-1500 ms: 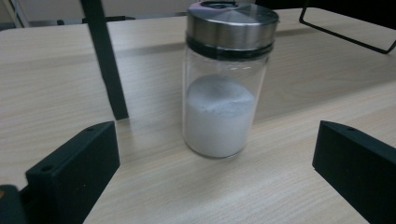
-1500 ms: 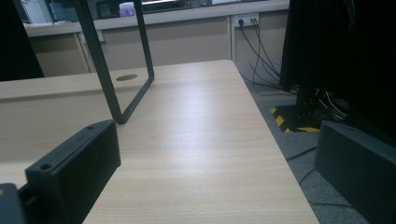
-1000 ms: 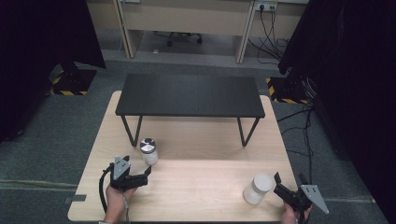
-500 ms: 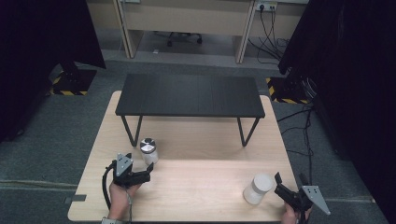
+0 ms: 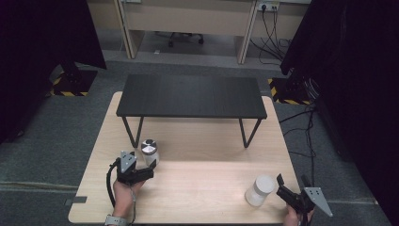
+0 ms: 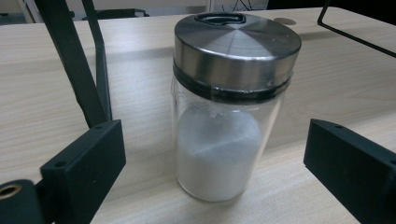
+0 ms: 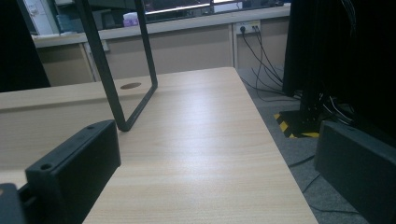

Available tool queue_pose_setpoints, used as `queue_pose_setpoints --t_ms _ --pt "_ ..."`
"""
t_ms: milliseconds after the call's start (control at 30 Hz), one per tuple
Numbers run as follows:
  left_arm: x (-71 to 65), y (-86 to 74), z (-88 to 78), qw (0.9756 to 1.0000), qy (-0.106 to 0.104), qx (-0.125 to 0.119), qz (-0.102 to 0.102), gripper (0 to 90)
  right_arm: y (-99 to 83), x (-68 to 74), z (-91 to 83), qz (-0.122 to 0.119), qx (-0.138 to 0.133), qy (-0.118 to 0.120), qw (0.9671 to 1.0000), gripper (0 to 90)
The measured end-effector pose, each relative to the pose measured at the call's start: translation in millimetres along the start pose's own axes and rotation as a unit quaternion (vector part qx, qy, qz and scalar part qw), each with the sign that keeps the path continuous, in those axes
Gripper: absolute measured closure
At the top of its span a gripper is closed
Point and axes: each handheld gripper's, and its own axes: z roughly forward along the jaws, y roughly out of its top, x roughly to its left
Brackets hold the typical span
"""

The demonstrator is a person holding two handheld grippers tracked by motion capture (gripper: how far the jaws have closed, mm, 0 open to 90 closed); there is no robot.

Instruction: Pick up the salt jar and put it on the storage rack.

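Left gripper [image 6: 215, 172] wide apart around jar [image 6: 229, 112], lower left on high view; glass looks slick, we'd grab mid-body. Right gripper [image 7: 215, 172] apart, empty.

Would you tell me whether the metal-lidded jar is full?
Partly full: white powder fills roughly half the upright jar, leaving clear glass below its lid.

Even indoor light from above, soft shadows, dark edges

In the high view the wooden table [image 5: 197, 188] is evenly lit and a little soft, while black curtains [image 5: 42, 42] at both sides are almost without detail. In the left gripper view the jar [image 6: 224, 116] is sharp; its metal lid [image 6: 236, 42] carries a pale glare — the near claw [image 6: 219, 168] is blurred. In the right gripper view a bright sheen lies across the table surface, and the right side is dim.
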Motion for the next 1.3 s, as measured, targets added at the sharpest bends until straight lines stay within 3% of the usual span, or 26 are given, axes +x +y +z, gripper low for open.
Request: queue_pose_setpoints --t_ms 633,933,1300 --pt "-8.1 12.0 19.4 1.0 0.003 0.005 0.008 8.8 -0.2 -0.2 0.1 0.0 0.0 0.0 1.0 0.7" --pt "-10.9 16.2 25.6 0.9999 0.005 0.01 0.002 11.0 4.6 3.0 2.7 -0.01 0.015 -0.005 0.9998 0.7" --pt "-9.8 18.6 28.2 0.9999 0.007 0.012 0.008 19.0 4.9 3.0 2.8 -0.01 0.016 -0.005 0.9998 0.7"
